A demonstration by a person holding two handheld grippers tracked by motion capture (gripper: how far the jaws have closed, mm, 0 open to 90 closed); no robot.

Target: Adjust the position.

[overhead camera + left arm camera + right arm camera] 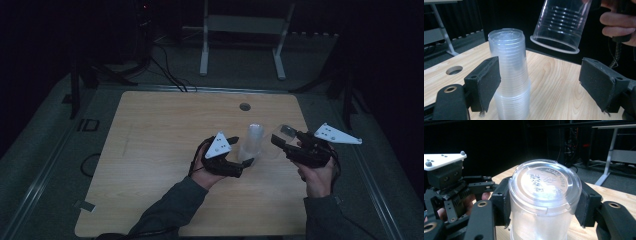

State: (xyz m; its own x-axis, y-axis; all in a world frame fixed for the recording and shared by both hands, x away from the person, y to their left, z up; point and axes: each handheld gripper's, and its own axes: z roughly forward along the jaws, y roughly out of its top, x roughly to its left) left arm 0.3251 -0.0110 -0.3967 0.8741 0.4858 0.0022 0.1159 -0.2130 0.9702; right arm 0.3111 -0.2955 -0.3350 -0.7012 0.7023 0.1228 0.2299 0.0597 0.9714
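One clear cup is gripped upside down by the fingers of the right gripper, lifted just right of the stack of cups at the middle of the bench. The left gripper stands open around the stack's base. To separate well, I judge the left should steady the stack while the right lifts straight.

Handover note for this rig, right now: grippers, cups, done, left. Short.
Left gripper: jaws open either side of the cup stack, which stands upside down on the table; one pad looks against it, the other is clear.
Right gripper: shut on a single clear cup, held tilted in the air right of the stack.
Done: apparently one cup off the stack.
Left: probably set that cup down, then pull the next.
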